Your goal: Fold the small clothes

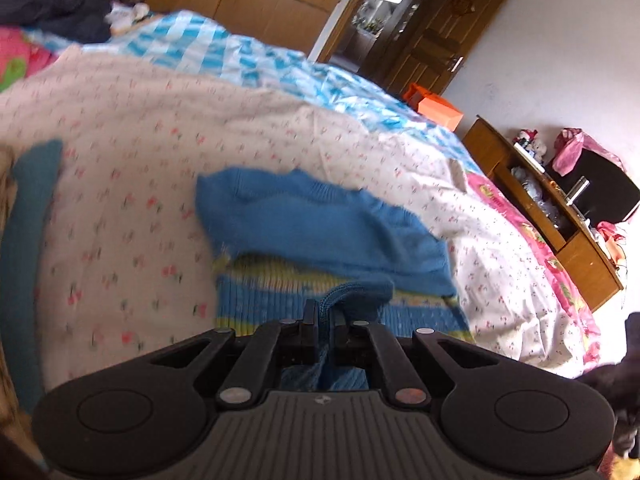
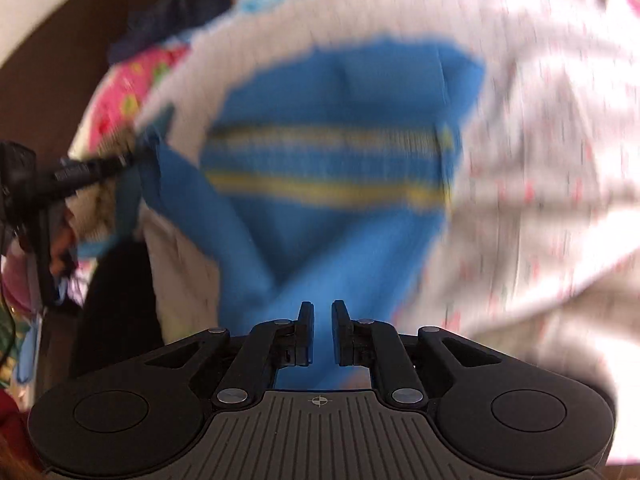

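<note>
A small blue knit sweater [image 1: 320, 224] with yellow stripes lies on the floral sheet [image 1: 140, 140] of a bed. My left gripper [image 1: 326, 320] is shut on a bunched blue knit end of it, right at the striped hem. The right wrist view is blurred. It shows the same sweater [image 2: 332, 168] with a band of blue cloth tapering up between the fingers of my right gripper [image 2: 322, 312], which is shut on it with a narrow gap. The left gripper [image 2: 134, 158] shows at the left edge there, pinching a blue strip of the sweater.
A teal cloth [image 1: 32, 240] lies at the sheet's left edge. Dark clothes [image 1: 60, 4] are piled at the bed's far end on a blue checked cover [image 1: 240, 52]. Past the bed stand a wooden cabinet [image 1: 560, 220], an orange box [image 1: 438, 110] and an open door [image 1: 432, 40].
</note>
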`<state>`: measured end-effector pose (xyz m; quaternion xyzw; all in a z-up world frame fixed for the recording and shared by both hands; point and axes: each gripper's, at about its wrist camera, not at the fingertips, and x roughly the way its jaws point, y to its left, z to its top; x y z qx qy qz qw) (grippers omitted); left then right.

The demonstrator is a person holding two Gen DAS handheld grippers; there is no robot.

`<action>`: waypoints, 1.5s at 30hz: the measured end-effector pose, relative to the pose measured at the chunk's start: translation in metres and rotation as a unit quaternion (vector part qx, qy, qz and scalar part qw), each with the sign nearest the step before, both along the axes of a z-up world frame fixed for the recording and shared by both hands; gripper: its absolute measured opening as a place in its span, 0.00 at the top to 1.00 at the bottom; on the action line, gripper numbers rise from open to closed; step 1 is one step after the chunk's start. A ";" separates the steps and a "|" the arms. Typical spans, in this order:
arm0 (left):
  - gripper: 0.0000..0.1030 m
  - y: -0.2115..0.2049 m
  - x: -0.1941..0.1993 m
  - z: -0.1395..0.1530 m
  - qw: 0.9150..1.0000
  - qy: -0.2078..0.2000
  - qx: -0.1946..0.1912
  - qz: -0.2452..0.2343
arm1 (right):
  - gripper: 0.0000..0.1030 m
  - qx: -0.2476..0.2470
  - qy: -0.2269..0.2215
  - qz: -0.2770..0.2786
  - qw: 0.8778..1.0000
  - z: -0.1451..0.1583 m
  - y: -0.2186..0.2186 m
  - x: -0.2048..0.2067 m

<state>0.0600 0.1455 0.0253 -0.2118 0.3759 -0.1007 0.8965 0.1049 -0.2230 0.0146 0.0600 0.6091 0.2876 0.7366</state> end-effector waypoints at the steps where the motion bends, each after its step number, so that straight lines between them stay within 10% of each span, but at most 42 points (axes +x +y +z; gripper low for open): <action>1: 0.89 0.001 -0.004 -0.003 1.000 0.005 -0.005 0.004 | 0.83 0.006 0.030 -0.010 0.999 -0.010 -0.005 -0.007; 10: 0.89 -0.006 -0.021 0.005 1.000 -0.006 0.005 -0.001 | 0.60 0.001 0.073 -0.034 0.997 -0.049 0.012 -0.017; 16: 0.89 -0.010 -0.019 0.007 1.000 -0.005 -0.005 -0.016 | 0.92 0.134 0.108 -0.105 0.979 -0.048 -0.011 -0.008; 26: 0.89 0.012 0.061 0.042 0.994 -0.095 -0.044 0.018 | 0.92 0.296 -0.091 -0.236 0.921 0.025 -0.017 0.112; 32: 0.89 0.024 0.123 -0.002 0.984 -0.085 0.008 0.156 | 0.86 0.228 -0.150 -0.319 0.908 -0.002 -0.001 0.183; 37: 0.86 0.012 0.133 -0.030 0.984 -0.052 0.061 0.162 | 0.65 0.167 -0.179 -0.300 0.922 -0.013 0.009 0.181; 45: 0.65 0.011 0.104 -0.035 0.980 -0.044 0.027 0.193 | 0.64 0.079 -0.213 -0.283 0.932 -0.035 0.008 0.180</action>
